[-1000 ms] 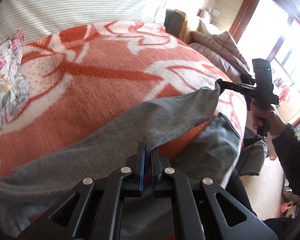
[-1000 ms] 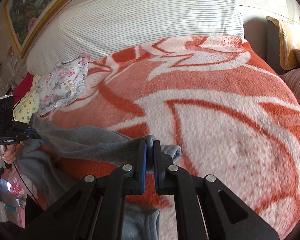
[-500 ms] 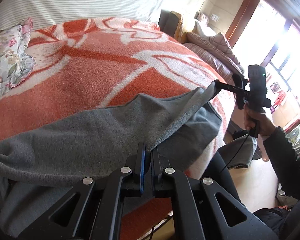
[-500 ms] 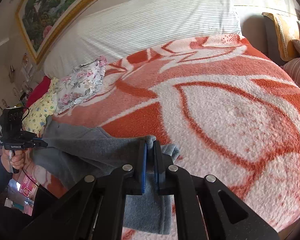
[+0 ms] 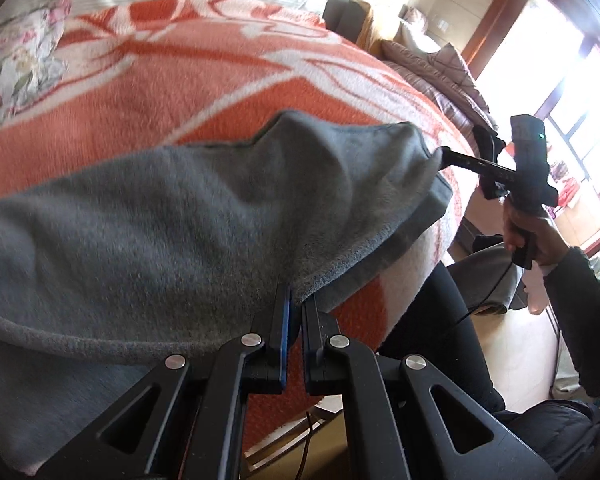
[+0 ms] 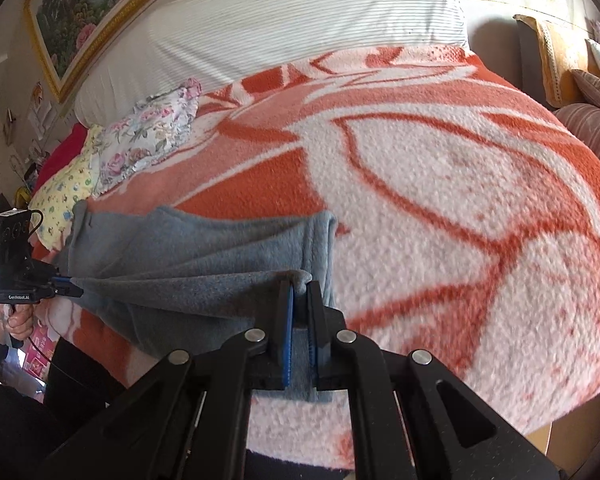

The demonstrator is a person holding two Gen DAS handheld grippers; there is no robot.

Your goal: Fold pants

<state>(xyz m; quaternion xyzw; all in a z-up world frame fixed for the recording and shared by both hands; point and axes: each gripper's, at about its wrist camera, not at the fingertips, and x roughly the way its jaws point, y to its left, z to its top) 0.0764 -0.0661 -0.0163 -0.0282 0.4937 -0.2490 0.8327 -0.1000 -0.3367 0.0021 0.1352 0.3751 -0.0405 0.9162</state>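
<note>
Grey fleece pants lie over the near edge of a bed with an orange and white blanket. My left gripper is shut on the pants' near edge. In the right wrist view my right gripper is shut on another edge of the pants. Each gripper shows in the other's view, the right one at the pants' far corner, the left one at the far left. The cloth hangs stretched between them, doubled over itself.
A floral pillow and a yellow one lie at the left of the bed, with a striped white bolster behind. A sofa with cushions stands beyond the bed. My legs are at the bed's edge.
Both grippers have pulled back toward the bed's near edge and lifted the pants. The upper layer has come forward over the lower layer, and more blanket shows beyond it.
</note>
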